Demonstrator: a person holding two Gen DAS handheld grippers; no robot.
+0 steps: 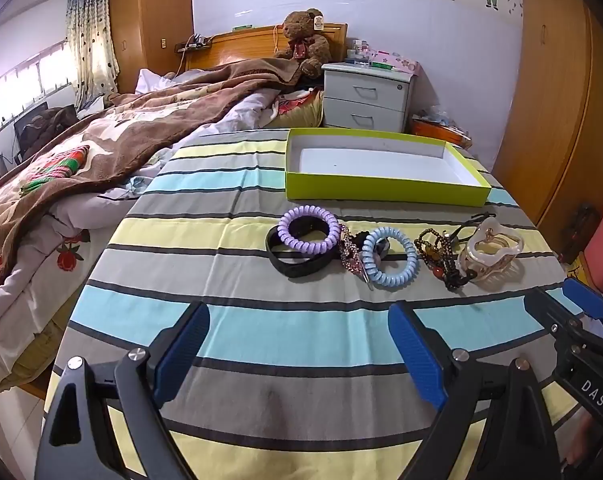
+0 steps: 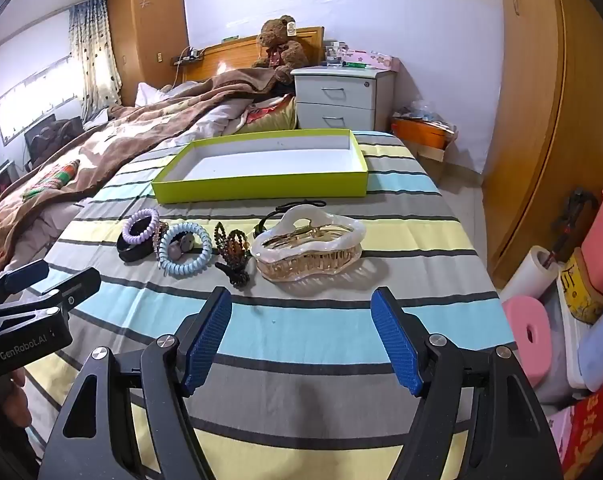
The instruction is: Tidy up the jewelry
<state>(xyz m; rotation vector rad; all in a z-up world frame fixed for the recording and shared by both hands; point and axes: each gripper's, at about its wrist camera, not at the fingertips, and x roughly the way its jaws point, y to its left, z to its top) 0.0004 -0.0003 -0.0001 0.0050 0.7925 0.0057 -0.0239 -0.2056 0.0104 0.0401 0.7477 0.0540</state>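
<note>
Here, both spread wide, pinching nothing: left gripper, right gripper, low over the striped cloth. Nearer than the green tray, just beside it, in a row: purple coil, blue coil, bead clip, pearl claw.

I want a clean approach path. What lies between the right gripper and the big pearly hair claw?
Only bare striped cloth lies between the right gripper and the pearly hair claw; the right wrist view shows this.
</note>
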